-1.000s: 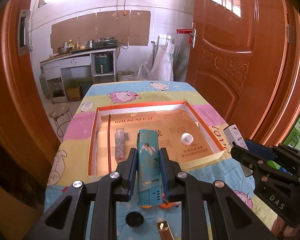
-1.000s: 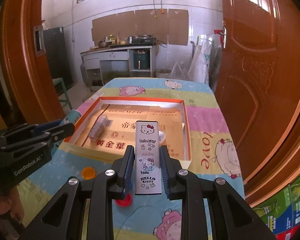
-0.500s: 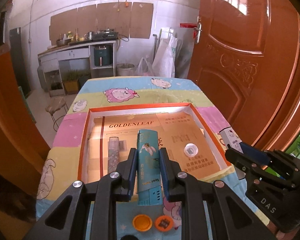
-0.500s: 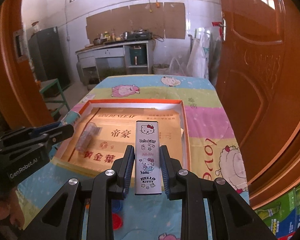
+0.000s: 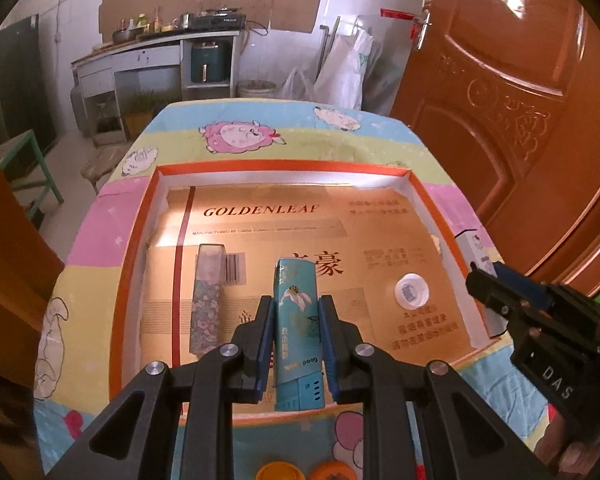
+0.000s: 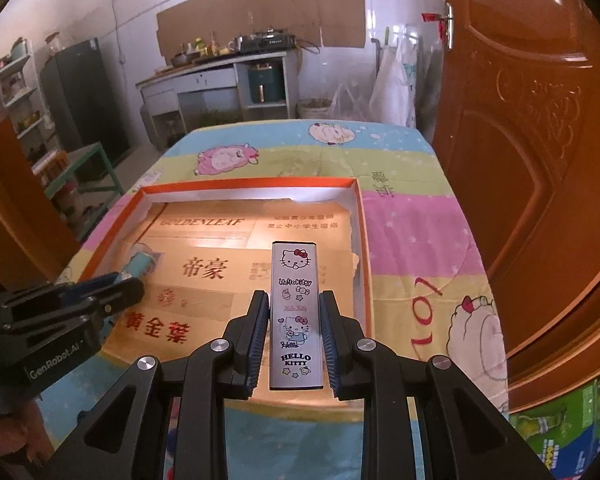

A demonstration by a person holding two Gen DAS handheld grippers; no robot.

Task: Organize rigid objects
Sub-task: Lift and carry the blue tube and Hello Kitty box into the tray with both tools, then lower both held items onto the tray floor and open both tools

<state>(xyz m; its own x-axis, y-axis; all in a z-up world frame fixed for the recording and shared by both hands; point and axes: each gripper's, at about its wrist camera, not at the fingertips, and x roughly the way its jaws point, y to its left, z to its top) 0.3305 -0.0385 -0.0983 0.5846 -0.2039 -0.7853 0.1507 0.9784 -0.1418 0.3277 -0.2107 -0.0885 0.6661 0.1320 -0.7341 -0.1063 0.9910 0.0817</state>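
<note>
My left gripper (image 5: 296, 316) is shut on a teal lighter (image 5: 298, 332) with a flower print, held over the near part of an orange-rimmed shallow box (image 5: 134, 248) lined with gold GOLDENLEAF card. A floral-patterned lighter (image 5: 207, 294) and a white bottle cap (image 5: 411, 292) lie inside the box. My right gripper (image 6: 294, 312) is shut on a silver Hello Kitty lighter (image 6: 295, 312), held above the box's near right corner (image 6: 362, 240). Each gripper shows at the edge of the other's view: the left gripper (image 6: 134, 270) with its teal lighter, the right gripper (image 5: 480, 264) with its silver one.
The box sits on a table under a pastel cartoon-sheep cloth (image 6: 412, 220). Two orange bottle caps (image 5: 278, 472) lie on the cloth near the front edge. A brown wooden door (image 5: 512, 92) stands close on the right. A kitchen counter (image 5: 160, 48) is far behind.
Both grippers have moved forward and down toward the box, each still holding its lighter. The box now looms larger, and the loose caps have slid to the bottom edge.
</note>
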